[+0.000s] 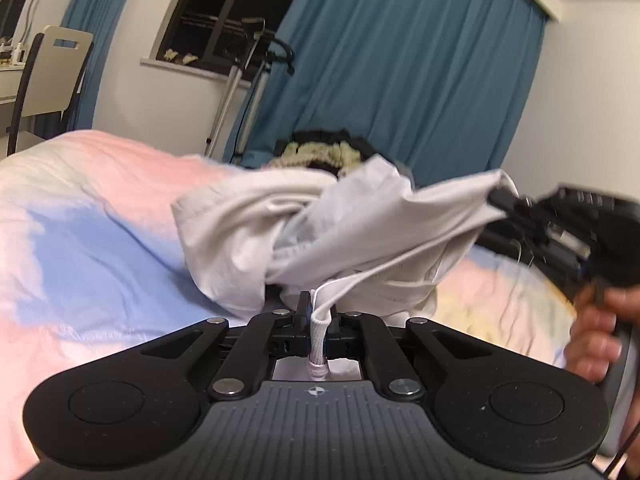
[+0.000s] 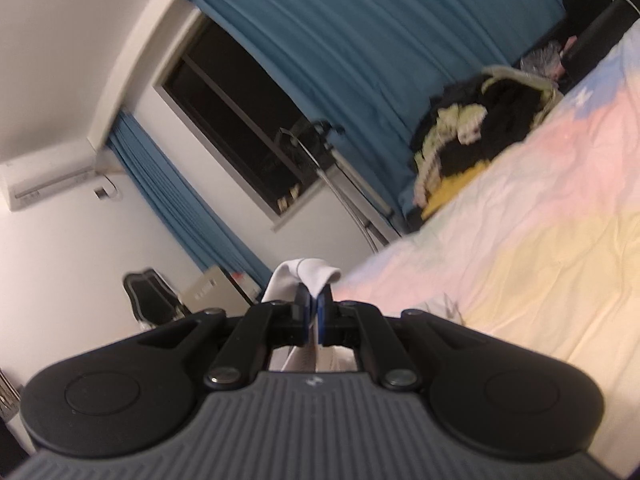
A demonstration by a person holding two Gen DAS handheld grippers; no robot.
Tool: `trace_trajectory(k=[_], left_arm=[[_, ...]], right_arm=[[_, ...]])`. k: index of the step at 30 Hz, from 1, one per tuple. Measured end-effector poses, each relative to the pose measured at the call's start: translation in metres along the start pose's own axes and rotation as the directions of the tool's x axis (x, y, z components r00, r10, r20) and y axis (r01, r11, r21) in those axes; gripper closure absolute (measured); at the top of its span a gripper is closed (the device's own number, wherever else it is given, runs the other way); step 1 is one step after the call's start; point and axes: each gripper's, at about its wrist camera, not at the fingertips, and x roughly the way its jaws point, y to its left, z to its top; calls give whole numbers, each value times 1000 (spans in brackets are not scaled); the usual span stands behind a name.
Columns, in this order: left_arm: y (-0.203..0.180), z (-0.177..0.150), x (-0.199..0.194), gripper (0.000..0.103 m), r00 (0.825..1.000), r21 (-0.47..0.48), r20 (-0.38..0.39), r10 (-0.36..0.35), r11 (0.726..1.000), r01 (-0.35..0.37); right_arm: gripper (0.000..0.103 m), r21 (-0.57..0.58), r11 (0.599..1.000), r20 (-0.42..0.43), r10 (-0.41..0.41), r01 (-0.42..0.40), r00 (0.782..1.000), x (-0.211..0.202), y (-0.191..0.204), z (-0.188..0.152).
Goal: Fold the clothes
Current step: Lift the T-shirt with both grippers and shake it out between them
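Crumpled white garment [image 1: 320, 220] between both tongs

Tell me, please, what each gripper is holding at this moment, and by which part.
Both grip the white garment: the left gripper pinches a ribbed hem edge, and the right gripper pinches a corner of the fabric.

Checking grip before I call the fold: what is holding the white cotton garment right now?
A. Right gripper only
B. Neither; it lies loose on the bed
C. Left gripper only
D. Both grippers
D: the left gripper and right gripper each pinch a hem of the white cotton garment, stretched between them.
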Motion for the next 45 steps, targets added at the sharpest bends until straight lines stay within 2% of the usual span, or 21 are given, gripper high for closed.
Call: trace_trajectory(k=[2,6,11,13,16,21,26,29,32,34,37,40,45], left_arm=[[-2,11,-9,98,1000,15,23,-11,1000,11],[0,47,-34,98,996,18,83,-25,1000,24],[-8,116,-82,98,978,45,204,-36,999,28],[-16,149,-105,98,961,76,272,-48,997,28],[-35,199,-145,98,919,111,388,-73,993,32],[-77,269,-215,98,850,191,508,-138,981,44],[-106,303,-259,98,830,265,530,-173,964,31],[-116,307,-283,98,812,294,542,-215,954,56],[-127,306,-299,98,793,321,558,-244,945,65],[-133,305,-297,98,792,333,558,-247,941,58],[-138,300,-275,98,804,332,546,-234,942,49],[-131,291,-230,98,844,296,494,-208,953,62],[-103,266,-110,98,917,241,371,-147,969,58]], right_arm=[[99,-35,999,54,-23,24,998,-12,15,1],[99,-41,999,148,-4,10,989,-31,50,7],[99,-39,999,206,30,-23,978,-47,104,33],[99,-69,997,233,49,-34,971,-55,132,50],[99,-137,988,281,109,-73,953,-70,175,81],[99,-286,947,352,244,-145,904,-103,236,133],[99,-363,913,348,316,-184,883,-146,284,185],[99,-402,896,347,341,-191,874,-179,308,205],[99,-446,878,361,352,-172,863,-210,326,211],[99,-463,874,371,344,-150,863,-223,333,214],[99,-474,874,382,314,-107,869,-223,333,217],[99,-445,893,376,248,-61,893,-195,309,214],[99,-370,928,313,94,30,945,-102,225,193]])
